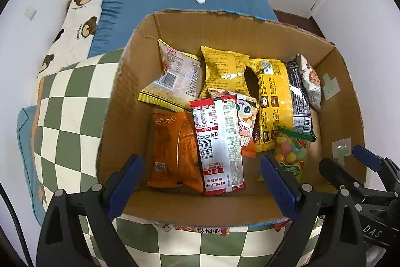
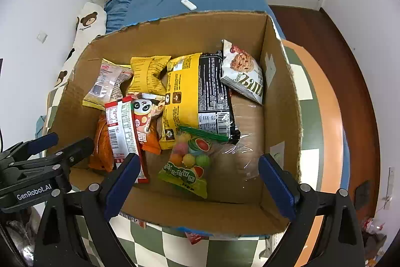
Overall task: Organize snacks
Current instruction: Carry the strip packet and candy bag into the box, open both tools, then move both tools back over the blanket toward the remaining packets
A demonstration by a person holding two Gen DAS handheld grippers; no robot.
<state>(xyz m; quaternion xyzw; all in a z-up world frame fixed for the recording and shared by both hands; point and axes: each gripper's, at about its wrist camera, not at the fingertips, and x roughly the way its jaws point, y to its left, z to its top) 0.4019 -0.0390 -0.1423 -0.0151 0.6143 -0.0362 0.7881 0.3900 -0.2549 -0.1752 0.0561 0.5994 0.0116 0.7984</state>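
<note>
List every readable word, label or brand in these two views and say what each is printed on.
"GenRobot.AI": on the left gripper body, seen from the right wrist.
"DAS": on the right gripper body, seen from the left wrist.
"茶珍": on the orange packet.
"nuz": partial, upside down, on the white cookie packet.
Bear pillow script, nutrition panels, barcodes and the candy bag lettering: too small or distorted to read.
</note>
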